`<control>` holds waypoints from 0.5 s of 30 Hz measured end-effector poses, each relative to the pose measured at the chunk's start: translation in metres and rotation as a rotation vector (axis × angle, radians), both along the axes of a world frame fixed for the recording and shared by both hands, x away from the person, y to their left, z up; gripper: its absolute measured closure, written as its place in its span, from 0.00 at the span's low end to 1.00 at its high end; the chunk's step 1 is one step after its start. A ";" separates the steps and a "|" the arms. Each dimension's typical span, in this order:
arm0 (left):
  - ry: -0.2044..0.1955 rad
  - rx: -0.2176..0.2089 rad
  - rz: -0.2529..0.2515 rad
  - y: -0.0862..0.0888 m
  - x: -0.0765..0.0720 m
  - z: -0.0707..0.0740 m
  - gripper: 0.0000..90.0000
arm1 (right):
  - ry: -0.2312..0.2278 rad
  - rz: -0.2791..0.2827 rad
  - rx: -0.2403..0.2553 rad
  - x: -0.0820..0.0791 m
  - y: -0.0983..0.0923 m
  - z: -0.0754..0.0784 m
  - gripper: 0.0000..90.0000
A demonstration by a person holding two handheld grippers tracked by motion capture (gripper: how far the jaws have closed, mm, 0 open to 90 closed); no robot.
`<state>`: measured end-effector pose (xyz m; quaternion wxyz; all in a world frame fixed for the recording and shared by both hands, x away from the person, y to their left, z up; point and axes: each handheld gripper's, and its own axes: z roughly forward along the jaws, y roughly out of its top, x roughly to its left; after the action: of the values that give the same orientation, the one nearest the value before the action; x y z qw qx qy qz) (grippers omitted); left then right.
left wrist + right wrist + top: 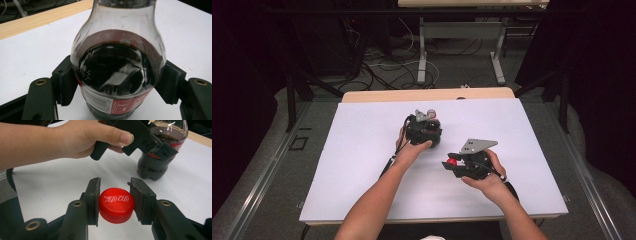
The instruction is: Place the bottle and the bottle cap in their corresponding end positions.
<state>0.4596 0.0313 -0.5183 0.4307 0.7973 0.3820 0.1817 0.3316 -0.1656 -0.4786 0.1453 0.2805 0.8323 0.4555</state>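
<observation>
The left gripper (117, 85) has its jaws closed on a cola bottle (117, 62): in the left gripper view both ribbed pads press the bottle's sides just above the red label, one on each flank. The bottle is clear plastic, holding dark cola up to a line on its shoulder, with the neck above that line clear. In the right gripper view its base stands on the white worktop (62, 182), and the left hand (82, 140) wraps the gripper's handle.

The right gripper (115, 202) is clamped on a red bottle cap (115, 205), white lettering on its top, a pad tight against each side of its ridged rim.

In the high view the bottle (432, 122) sits around the middle of the worktop (352, 165), somewhat toward the far edge, under the left gripper (424, 131). The right gripper (459, 165) with the cap (452, 161) is nearer the person's edge, close beside the bottle but apart from it. Bare white surface runs wide to the left edge, the right edge and both near corners
</observation>
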 end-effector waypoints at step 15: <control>0.010 -0.016 -0.005 0.004 -0.004 -0.001 0.20 | 0.027 0.008 -0.019 0.005 0.004 -0.007 0.68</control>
<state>0.4558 0.0351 -0.5189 0.4356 0.7956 0.3835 0.1738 0.3363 -0.1616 -0.4861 0.1351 0.2816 0.8397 0.4443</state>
